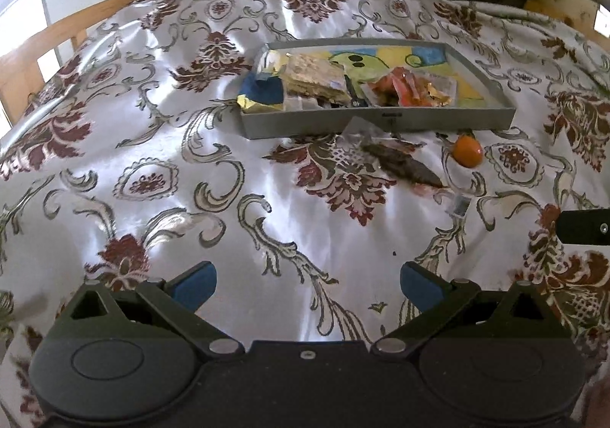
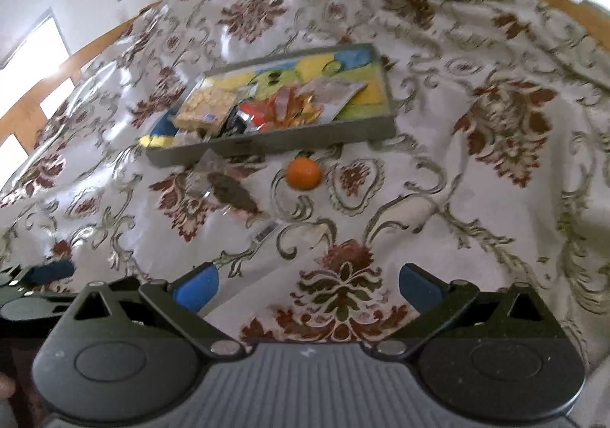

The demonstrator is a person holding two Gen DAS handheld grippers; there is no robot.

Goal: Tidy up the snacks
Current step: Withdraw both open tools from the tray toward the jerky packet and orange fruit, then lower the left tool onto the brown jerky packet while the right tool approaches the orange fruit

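Snacks partly gathered in tray [image 1: 381, 122]; orange [image 2: 303, 172] and clear packet [image 2: 228, 191] lie outside it. Both grippers [image 1: 308, 285] [image 2: 309, 285] hover spread wide, empty. Next move probably calls for closing on the orange.

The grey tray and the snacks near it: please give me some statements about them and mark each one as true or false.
1. The orange fruit lies inside the grey tray. False: it rests on the cloth in front of the tray.
2. Both the left gripper and the right gripper are open and hold nothing. True.
3. The clear packet with a dark snack lies outside the tray. True.
4. The tray is empty. False: it holds several snacks, among them a cracker pack.
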